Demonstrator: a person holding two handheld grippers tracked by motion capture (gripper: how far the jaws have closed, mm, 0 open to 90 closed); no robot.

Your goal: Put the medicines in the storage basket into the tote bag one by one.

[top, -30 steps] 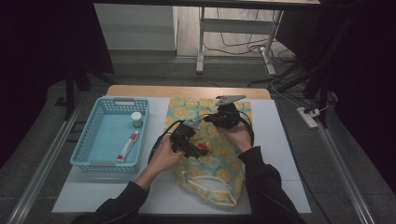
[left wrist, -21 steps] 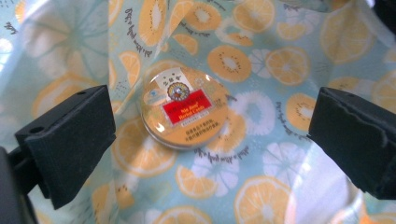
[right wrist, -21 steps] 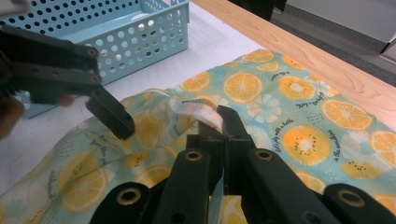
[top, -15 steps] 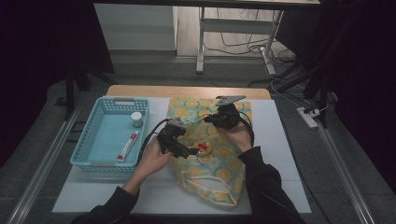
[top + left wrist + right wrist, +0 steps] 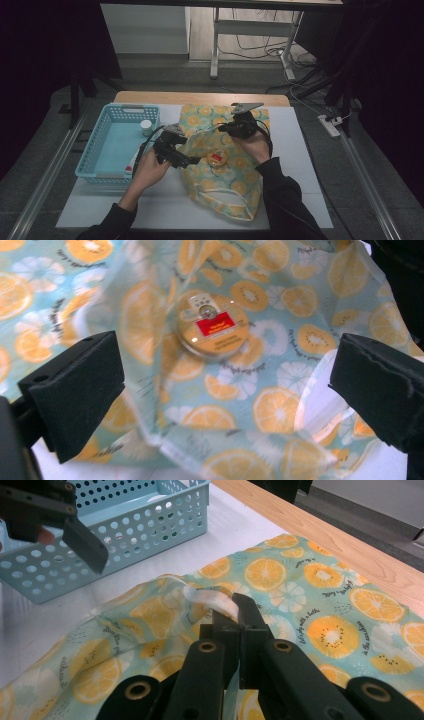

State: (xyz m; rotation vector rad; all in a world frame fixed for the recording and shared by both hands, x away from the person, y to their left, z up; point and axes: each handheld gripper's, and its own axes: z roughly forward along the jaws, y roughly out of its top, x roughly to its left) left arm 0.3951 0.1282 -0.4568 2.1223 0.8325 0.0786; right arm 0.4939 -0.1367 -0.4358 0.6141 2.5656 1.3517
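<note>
A citrus-print bag (image 5: 227,192) lies on the white mat, its mouth lifted toward the basket side. My right gripper (image 5: 235,129) is shut on the bag's upper rim (image 5: 212,596) and holds it raised; the right gripper view shows its jaws (image 5: 232,609) pinching the pale edge. A round orange tin with a red label (image 5: 217,159) rests on the bag's fabric inside the mouth, and it sits straight ahead (image 5: 212,322) in the left gripper view. My left gripper (image 5: 192,161) hovers just left of the bag, open with nothing between its pads (image 5: 80,385).
A light blue perforated basket (image 5: 107,165) stands at the left and holds a small white jar (image 5: 146,126) and a red-and-white tube (image 5: 134,162). The basket wall (image 5: 150,527) is close behind my left gripper (image 5: 75,530). The table's wooden edge (image 5: 200,97) runs along the far side.
My left gripper has drawn back to the left, out of the bag's mouth, with its jaws empty. The tin now shows lying in the bag. The right gripper has kept still.
</note>
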